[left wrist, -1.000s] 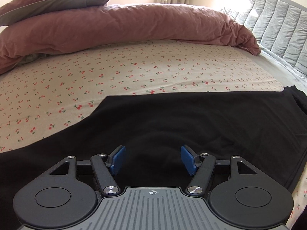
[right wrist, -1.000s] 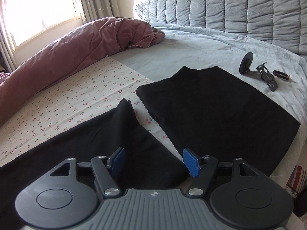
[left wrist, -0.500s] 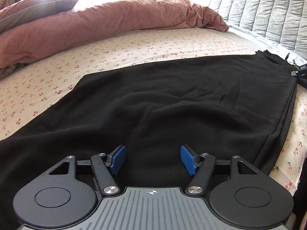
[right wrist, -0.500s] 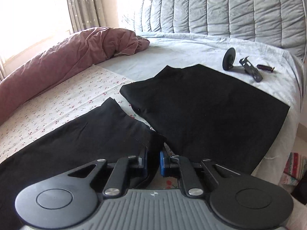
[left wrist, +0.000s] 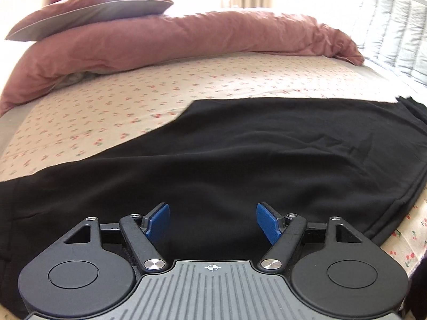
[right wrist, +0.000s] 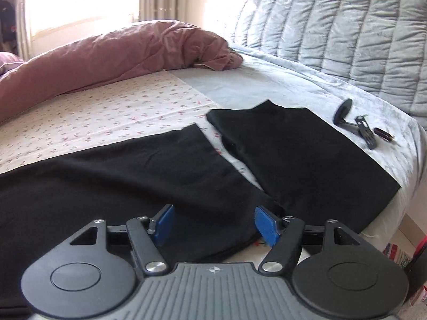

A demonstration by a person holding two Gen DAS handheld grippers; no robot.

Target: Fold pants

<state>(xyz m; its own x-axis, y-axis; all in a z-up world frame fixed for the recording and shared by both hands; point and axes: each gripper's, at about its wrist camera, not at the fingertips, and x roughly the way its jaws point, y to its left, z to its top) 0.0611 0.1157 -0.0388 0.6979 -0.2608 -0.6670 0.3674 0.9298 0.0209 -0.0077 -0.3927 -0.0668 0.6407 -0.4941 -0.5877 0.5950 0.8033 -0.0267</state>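
Note:
Black pants [left wrist: 253, 154] lie flat on the cherry-print sheet [left wrist: 133, 98], stretching across the left wrist view. My left gripper [left wrist: 213, 222] is open just above the cloth, holding nothing. In the right wrist view the pants [right wrist: 120, 176] end at a leg hem near the middle. My right gripper [right wrist: 213, 222] is open over the near hem corner, empty. A second black folded garment [right wrist: 301, 157] lies to the right, apart from the pants by a narrow strip of sheet.
A pink duvet [left wrist: 186, 40] and pillow [left wrist: 90, 8] are heaped along the far side. A grey quilted headboard [right wrist: 347, 26] stands at right. A small black stand and clip [right wrist: 357, 125] lie on the grey blanket [right wrist: 267, 82]. The bed edge drops off at lower right.
My right gripper was shut on the pants hem half a second ago and is now open, the hem lying flat. My left gripper stayed open and swung its view back leftward.

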